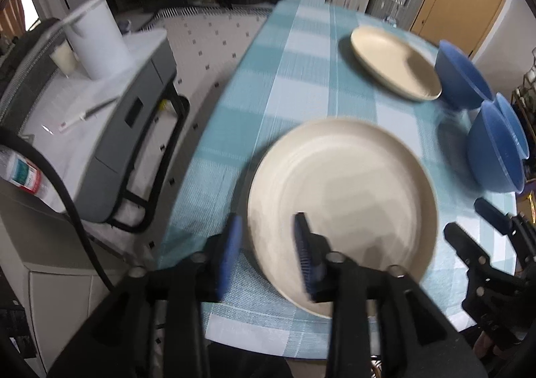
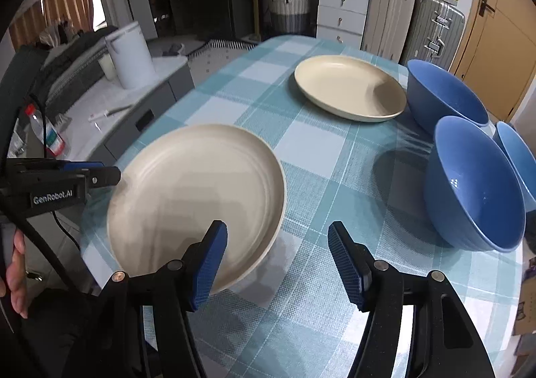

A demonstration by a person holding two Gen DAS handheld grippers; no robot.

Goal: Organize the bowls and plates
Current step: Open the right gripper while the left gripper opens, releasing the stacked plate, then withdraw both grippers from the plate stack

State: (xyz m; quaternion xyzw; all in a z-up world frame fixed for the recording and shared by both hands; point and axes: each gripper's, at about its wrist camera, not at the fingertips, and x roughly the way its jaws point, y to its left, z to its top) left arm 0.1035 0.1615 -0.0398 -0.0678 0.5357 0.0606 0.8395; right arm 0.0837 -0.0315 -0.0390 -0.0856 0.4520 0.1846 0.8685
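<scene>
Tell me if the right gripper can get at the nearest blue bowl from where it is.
Probably yes. The right gripper is open over bare tablecloth, and the nearest blue bowl sits ahead to its right with nothing between them. The near plate lies off to the left, out of that path.

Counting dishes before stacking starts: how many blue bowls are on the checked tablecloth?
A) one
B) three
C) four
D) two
B: the right wrist view shows a far bowl, a near bowl and a third bowl cut by the frame edge, beside two cream plates.
</scene>
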